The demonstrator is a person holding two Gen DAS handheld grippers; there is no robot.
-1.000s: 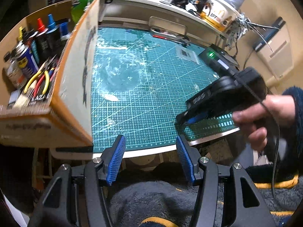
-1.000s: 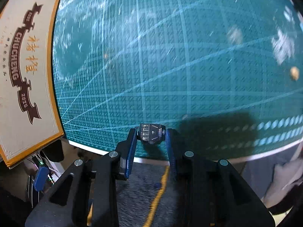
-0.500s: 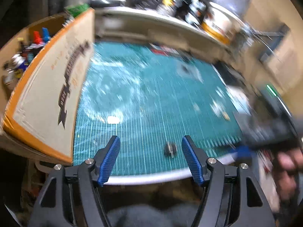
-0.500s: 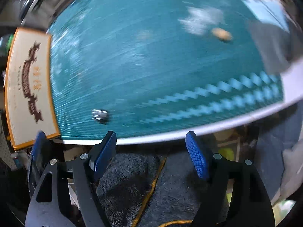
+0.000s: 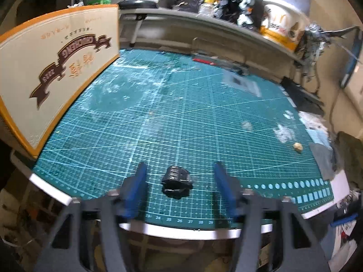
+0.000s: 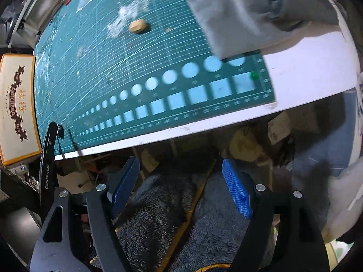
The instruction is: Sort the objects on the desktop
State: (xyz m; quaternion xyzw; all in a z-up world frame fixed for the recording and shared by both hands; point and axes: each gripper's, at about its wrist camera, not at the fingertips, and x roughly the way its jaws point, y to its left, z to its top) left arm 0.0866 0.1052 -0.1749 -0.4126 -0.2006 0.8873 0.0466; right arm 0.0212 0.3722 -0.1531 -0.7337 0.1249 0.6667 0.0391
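A small black part [image 5: 176, 181] lies on the green cutting mat [image 5: 181, 117] near its front edge. My left gripper [image 5: 181, 181] is open, its blue fingers on either side of the part and apart from it. My right gripper [image 6: 179, 181] is open and empty, held off the desk's front edge over a grey fleece. The left gripper's finger [image 6: 48, 145] shows at the left in the right wrist view, with the black part [image 6: 60, 131] just beside it. A small tan lump [image 5: 298, 146] lies on the mat at the right; it also shows in the right wrist view [image 6: 137, 25].
A cream and orange box [image 5: 54, 77] stands along the mat's left side. A grey cloth [image 6: 249, 15] lies on the mat's right corner. A shelf [image 5: 226, 29] at the back holds a model robot and a white tub. A small green dot [image 6: 254, 76] sits near the mat's corner.
My right gripper opened, let go of the black part on the mat and pulled back to the right off the desk. My left gripper moved forward and now straddles the part.
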